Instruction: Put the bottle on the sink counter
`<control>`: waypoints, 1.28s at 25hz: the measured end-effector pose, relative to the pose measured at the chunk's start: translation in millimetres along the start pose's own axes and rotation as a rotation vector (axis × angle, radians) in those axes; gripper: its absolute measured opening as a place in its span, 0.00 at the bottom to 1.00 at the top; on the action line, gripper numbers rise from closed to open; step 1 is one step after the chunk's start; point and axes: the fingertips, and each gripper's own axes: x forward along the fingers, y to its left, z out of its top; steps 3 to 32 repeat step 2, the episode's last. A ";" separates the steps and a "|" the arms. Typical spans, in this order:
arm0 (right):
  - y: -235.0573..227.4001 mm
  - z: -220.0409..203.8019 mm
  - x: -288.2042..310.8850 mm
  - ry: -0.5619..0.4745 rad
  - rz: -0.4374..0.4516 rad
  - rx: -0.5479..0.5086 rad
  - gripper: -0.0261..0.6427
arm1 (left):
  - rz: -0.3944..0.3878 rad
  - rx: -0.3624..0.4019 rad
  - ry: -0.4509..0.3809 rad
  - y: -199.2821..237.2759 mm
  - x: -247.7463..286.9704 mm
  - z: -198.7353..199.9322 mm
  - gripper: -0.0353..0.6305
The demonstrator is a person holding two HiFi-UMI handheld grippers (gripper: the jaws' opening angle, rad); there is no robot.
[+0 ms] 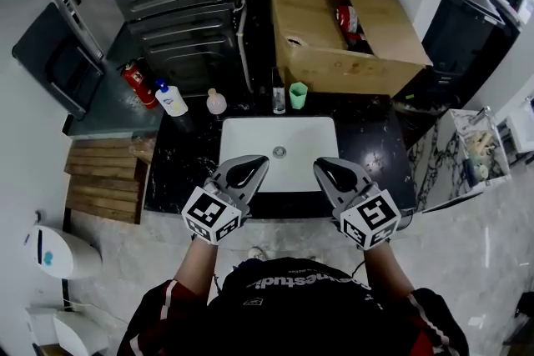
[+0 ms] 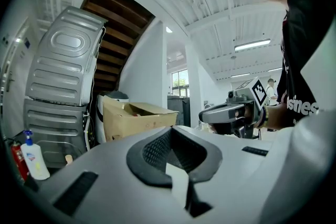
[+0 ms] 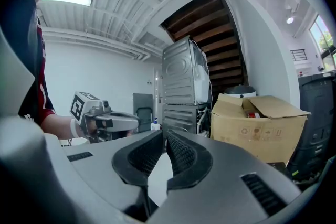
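Countertop (image 1: 377,142) of dark marble frames white sink (image 1: 250,147), cardboard box (image 1: 334,58) behind.

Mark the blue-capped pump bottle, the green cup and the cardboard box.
pump bottle (image 1: 173,102): head view, on its white body.
green cup (image 1: 298,96): head view, on its side wall.
cardboard box (image 1: 342,62): head view, on its front wall.

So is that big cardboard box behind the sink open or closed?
Open. The cardboard box has its flaps folded outward, and a red item shows inside.
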 end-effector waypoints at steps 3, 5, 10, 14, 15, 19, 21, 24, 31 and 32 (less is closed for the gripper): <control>0.8 0.8 3.3 0.002 -0.001 -0.004 0.12 | -0.002 0.003 -0.001 2.2 -0.9 0.6 0.07; 0.8 0.8 3.3 0.002 -0.001 -0.004 0.12 | -0.002 0.003 -0.001 2.2 -0.9 0.6 0.07; 0.8 0.8 3.3 0.002 -0.001 -0.004 0.12 | -0.002 0.003 -0.001 2.2 -0.9 0.6 0.07; 0.8 0.8 3.3 0.002 -0.001 -0.004 0.12 | -0.002 0.003 -0.001 2.2 -0.9 0.6 0.07; 0.8 0.8 3.3 0.002 -0.001 -0.004 0.12 | -0.002 0.003 -0.001 2.2 -0.9 0.6 0.07; 0.8 0.8 3.3 0.002 -0.001 -0.004 0.12 | -0.002 0.003 -0.001 2.2 -0.9 0.6 0.07; 0.8 0.8 3.3 0.002 -0.001 -0.004 0.12 | -0.002 0.003 -0.001 2.2 -0.9 0.6 0.07; 0.8 0.8 3.3 0.002 -0.001 -0.004 0.12 | -0.002 0.003 -0.001 2.2 -0.9 0.6 0.07; 0.8 0.8 3.3 0.002 -0.001 -0.004 0.12 | -0.002 0.003 -0.001 2.2 -0.9 0.6 0.07; 0.8 0.8 3.3 0.002 -0.001 -0.004 0.12 | -0.002 0.003 -0.001 2.2 -0.9 0.6 0.07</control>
